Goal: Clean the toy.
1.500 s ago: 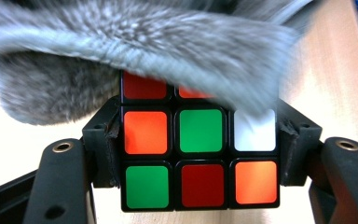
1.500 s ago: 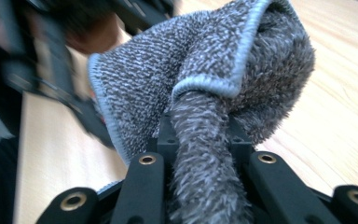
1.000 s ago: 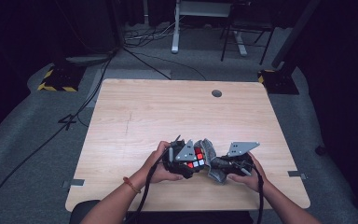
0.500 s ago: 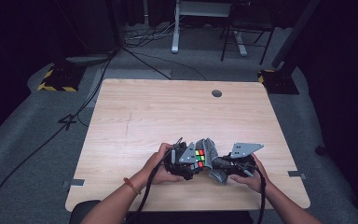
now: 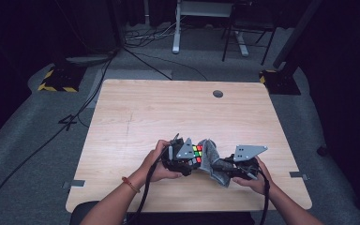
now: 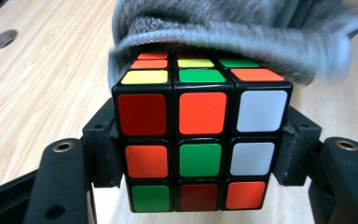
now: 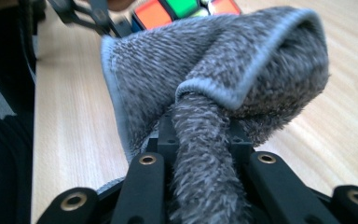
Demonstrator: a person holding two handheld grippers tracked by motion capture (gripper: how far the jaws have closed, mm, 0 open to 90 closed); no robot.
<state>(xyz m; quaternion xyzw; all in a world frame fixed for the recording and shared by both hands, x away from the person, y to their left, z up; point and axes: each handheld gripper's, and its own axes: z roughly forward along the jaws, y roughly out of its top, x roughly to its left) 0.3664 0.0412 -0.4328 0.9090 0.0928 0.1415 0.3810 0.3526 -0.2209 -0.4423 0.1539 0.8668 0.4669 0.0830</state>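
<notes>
A scrambled puzzle cube (image 6: 200,140) with a black frame is clamped between the jaws of my left gripper (image 6: 200,154), which is shut on its two sides. In the high view the cube (image 5: 196,153) sits low over the front of the table, with the left gripper (image 5: 180,157) around it. My right gripper (image 7: 200,140) is shut on a bunched grey cloth (image 7: 223,79). The cloth (image 6: 233,37) lies against the cube's far upper face. From above, the cloth (image 5: 212,161) hangs between the two grippers, the right gripper (image 5: 232,168) just right of it.
The light wooden table (image 5: 168,112) has a round cable hole (image 5: 218,93) near its far edge. Cables trail from both grippers toward the person. Floor cables, yellow-black striped bases (image 5: 56,82) and desk legs stand beyond the table.
The cloth has shifted a little against the cube. Both hands stay at the table's front middle.
</notes>
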